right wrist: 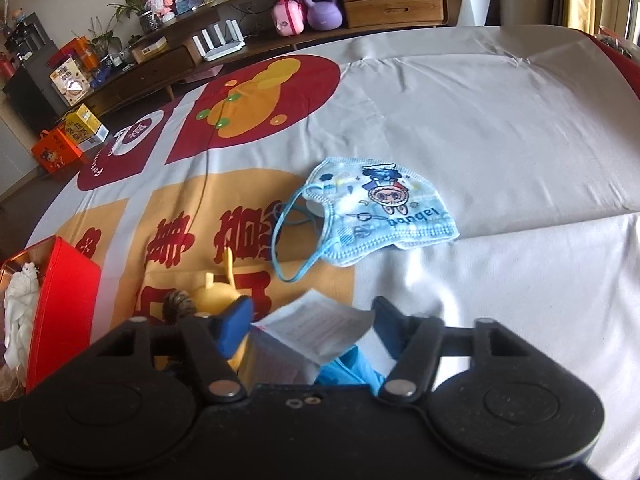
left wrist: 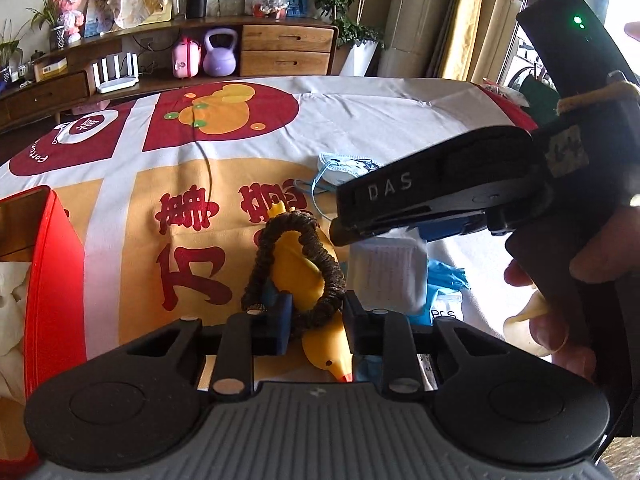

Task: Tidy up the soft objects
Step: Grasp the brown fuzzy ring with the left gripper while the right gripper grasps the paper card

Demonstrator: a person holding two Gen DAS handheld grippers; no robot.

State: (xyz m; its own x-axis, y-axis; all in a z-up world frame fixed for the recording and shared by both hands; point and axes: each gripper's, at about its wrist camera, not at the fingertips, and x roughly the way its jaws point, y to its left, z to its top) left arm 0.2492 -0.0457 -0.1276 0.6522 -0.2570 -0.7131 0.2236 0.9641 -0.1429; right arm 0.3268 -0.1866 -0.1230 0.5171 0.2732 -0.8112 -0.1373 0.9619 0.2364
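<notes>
Down between the fingers of the left gripper lies a yellow rubber chicken, its long axis running along the fingers' own line: the beaked head points back toward the gripper body, the feet away toward the far side of the cloth. A dark brown scrunchie loops around the chicken's body just beyond the fingertips. Both blue pads press in on the toy's neck, so the left jaws are clenched on it.

Just right of those fingers, the right gripper straddles a white paper sheet lying over a blue plastic packet; whether its pads touch the sheet I cannot tell. Beyond its fingertips sits a child's blue face mask. Left of both grippers stands a red box, white stuffing inside.
</notes>
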